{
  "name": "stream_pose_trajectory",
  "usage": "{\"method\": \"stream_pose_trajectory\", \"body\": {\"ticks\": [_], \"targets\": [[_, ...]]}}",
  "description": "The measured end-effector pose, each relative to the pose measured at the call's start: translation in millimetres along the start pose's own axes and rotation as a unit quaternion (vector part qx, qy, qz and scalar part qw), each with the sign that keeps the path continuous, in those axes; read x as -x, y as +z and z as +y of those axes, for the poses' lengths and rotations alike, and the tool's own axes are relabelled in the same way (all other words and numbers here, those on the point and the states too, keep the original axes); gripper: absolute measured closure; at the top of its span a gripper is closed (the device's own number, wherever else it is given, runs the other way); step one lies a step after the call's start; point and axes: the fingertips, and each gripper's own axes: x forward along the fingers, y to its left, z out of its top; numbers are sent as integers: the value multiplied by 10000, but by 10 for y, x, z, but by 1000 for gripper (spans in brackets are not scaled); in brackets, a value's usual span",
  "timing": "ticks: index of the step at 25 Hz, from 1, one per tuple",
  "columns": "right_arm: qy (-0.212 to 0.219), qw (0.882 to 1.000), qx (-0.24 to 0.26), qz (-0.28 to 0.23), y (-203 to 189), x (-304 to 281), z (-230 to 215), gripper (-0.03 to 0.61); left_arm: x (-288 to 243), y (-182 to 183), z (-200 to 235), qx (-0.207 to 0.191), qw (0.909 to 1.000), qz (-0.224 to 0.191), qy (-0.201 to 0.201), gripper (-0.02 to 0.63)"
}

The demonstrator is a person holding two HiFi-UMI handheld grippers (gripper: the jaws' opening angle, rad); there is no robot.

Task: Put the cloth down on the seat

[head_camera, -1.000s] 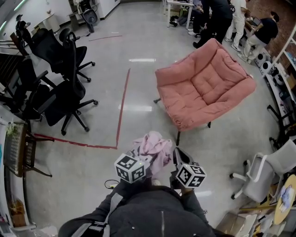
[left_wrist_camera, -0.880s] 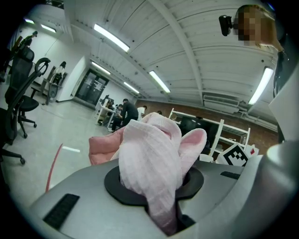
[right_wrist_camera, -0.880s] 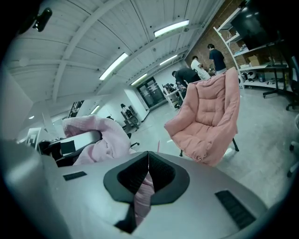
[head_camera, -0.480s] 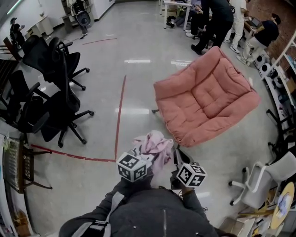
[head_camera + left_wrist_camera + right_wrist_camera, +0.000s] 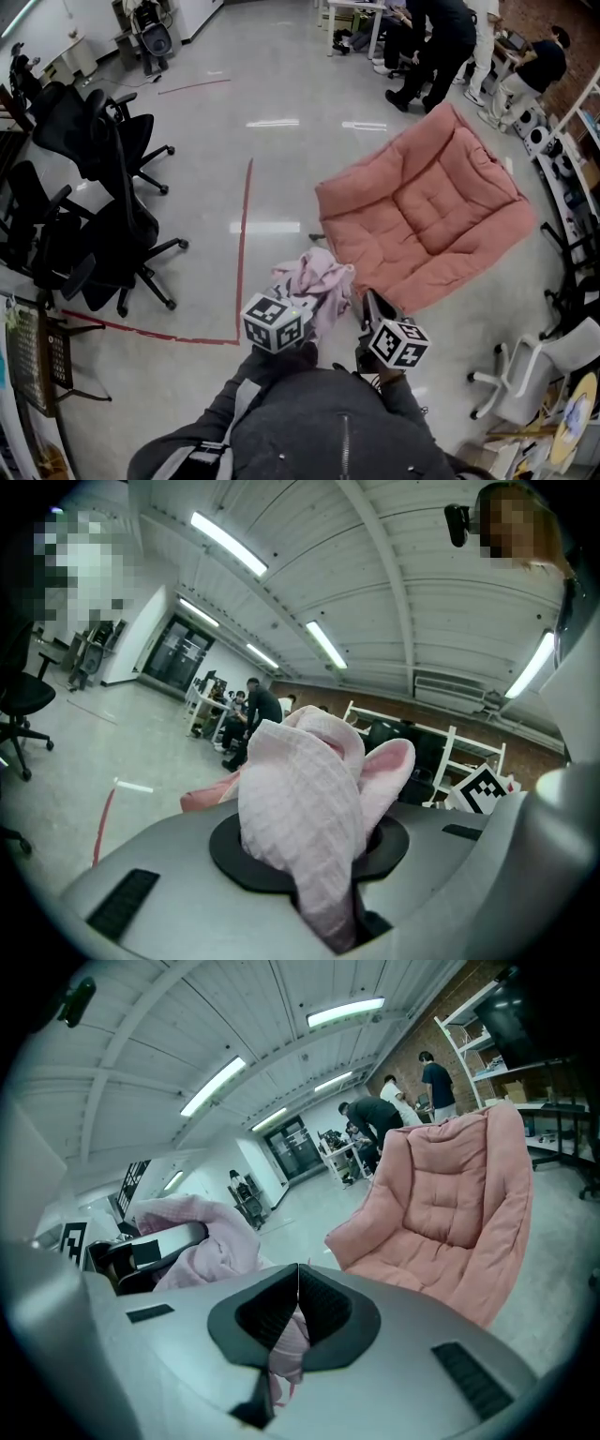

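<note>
A crumpled pale pink cloth hangs in the air between my two grippers, just short of the seat's near corner. My left gripper is shut on a thick bunch of it; in the left gripper view the cloth bulges up out of the jaws. My right gripper is shut on a thin edge of the cloth, which hangs below the meeting pads. The seat is a wide, padded pink lounge chair, its cushion bare, and it fills the right of the right gripper view.
Black office chairs crowd the left side. A red tape line runs along the glossy floor. Several people stand behind the seat. A white swivel chair and shelving are at the right.
Both grippers, with the cloth in them, have come closer to the pink seat. The seat now sits nearer and lower in the head view. The grip on the cloth looks the same.
</note>
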Motion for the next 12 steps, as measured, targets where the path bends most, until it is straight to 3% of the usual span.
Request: {"method": "stream_pose_trajectory", "body": {"ticks": [12], "targets": [[-272,9996,-126,8,145,-421,-104,569,-390,80,407,43,9995,237,-211,509]]}}
